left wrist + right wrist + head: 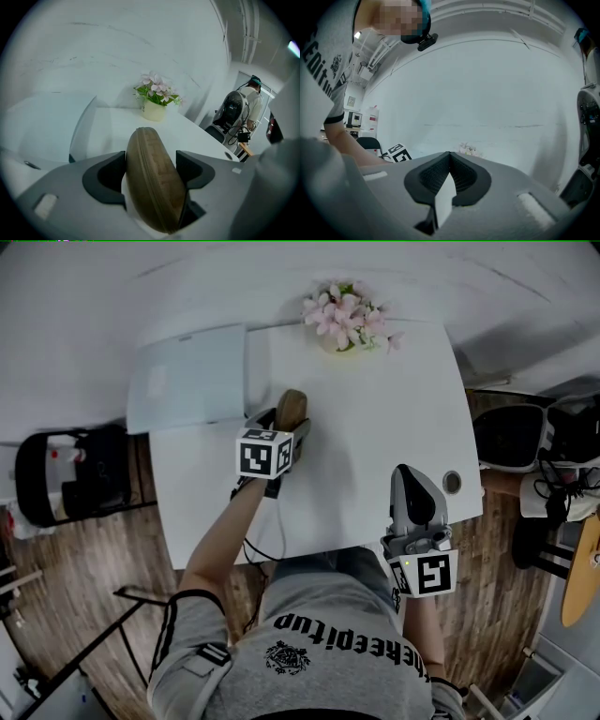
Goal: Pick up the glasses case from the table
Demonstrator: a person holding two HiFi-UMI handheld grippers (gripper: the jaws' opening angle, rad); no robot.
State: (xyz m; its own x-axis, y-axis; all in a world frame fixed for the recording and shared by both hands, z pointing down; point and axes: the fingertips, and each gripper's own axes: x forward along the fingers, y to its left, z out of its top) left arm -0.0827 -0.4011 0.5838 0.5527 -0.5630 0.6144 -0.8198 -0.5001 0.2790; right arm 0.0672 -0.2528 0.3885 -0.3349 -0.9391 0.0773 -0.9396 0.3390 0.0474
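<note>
Jaws of the left gripper (151, 157) stand wide, straddling the glasses case (292, 407), flowers (345, 317) beyond at one o'clock; centre it, squeeze evenly; right gripper (449, 160) closed, empty

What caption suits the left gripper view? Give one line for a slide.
The left gripper straddles the brown glasses case on the white table, flower pot behind.

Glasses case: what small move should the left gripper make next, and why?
Probably close the left gripper on the glasses case. The case sits edge-up between its fingers, which look spread wide rather than pressing on it, so no grip for a lift seems to exist yet. The right gripper is shut and empty.
</note>
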